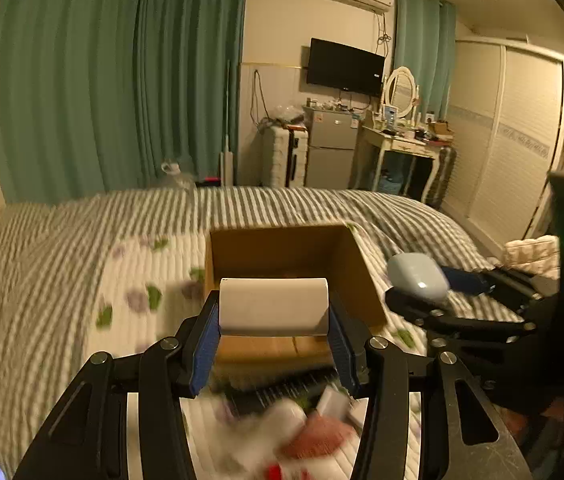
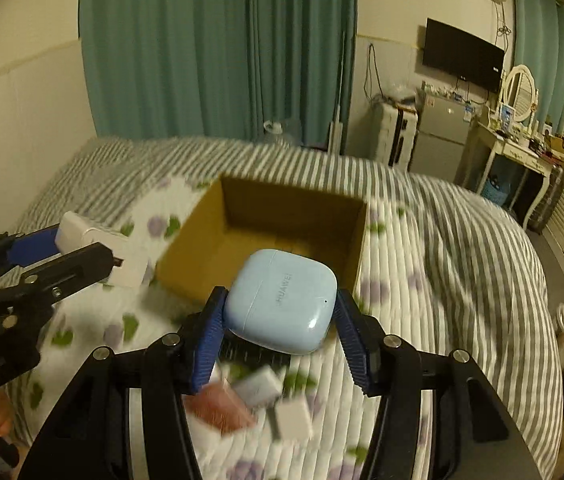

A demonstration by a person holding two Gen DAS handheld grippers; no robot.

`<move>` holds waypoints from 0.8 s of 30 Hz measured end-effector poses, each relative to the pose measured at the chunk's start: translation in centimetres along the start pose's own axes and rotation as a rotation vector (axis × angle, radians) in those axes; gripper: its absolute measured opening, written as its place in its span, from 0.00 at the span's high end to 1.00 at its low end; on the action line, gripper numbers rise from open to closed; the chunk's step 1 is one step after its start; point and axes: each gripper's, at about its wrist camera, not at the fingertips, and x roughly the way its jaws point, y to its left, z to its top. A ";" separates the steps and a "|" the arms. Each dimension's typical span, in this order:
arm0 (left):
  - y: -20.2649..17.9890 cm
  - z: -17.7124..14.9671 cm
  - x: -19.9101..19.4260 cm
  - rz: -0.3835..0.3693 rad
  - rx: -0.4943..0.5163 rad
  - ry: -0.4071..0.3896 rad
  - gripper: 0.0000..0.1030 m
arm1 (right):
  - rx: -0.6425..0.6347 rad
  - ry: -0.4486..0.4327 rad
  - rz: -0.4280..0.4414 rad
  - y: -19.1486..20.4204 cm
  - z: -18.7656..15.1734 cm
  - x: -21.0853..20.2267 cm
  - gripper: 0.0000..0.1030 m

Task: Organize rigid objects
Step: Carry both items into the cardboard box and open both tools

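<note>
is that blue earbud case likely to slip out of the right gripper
Possibly. The earbud case looks glossy, with rounded corners, so the right gripper pads touch little flat surface and it may twist or squirt out. It seems rigid and probably light, so a modest squeeze should hold. Dropped into the box, it would likely slide rather than roll.

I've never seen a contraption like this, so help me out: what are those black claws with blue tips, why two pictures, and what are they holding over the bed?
No robot here: a person holds two hand-held grippers, each with a camera looking along its fingers. One picture comes from the left gripper, shut on a white box. The other comes from the right gripper, shut on a pale blue earbud case. Both hover near an open cardboard box on the striped bedspread. Blurred small items lie on the bed below.
</note>
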 end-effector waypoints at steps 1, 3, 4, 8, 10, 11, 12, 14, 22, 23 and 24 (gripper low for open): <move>0.0 0.6 1.0 0.009 0.007 -0.002 0.51 | -0.003 -0.008 -0.003 -0.4 1.0 0.5 0.48; 0.2 1.5 3.8 0.037 0.000 0.002 0.51 | -0.009 -0.023 -0.011 -1.1 2.6 1.8 0.48; 0.3 1.7 5.2 0.038 -0.008 0.011 0.51 | -0.010 -0.030 -0.019 -1.5 3.3 2.6 0.48; 0.6 1.5 11.2 0.025 -0.035 0.047 0.51 | -0.004 -0.015 -0.026 -2.9 4.7 6.3 0.48; 0.5 1.1 13.7 0.027 -0.029 0.074 0.51 | -0.003 0.000 -0.022 -3.7 4.8 8.2 0.48; 0.4 0.8 15.0 0.028 -0.025 0.095 0.51 | -0.007 0.006 -0.019 -4.0 4.7 9.1 0.48; 0.5 0.4 15.9 0.026 -0.020 0.109 0.51 | -0.012 0.014 -0.016 -4.2 4.7 10.0 0.48; 0.6 -0.4 18.0 0.025 -0.010 0.141 0.51 | -0.017 0.022 -0.007 -4.6 4.2 11.4 0.48; 0.2 -2.4 20.7 0.005 0.011 0.226 0.50 | -0.012 0.033 0.037 -5.7 3.0 14.6 0.48; 0.2 -2.4 20.8 0.003 0.007 0.242 0.49 | -0.009 0.032 0.040 -5.8 3.0 14.8 0.48; 0.3 -2.5 20.9 0.006 0.002 0.251 0.49 | -0.008 0.031 0.041 -5.9 3.1 14.9 0.48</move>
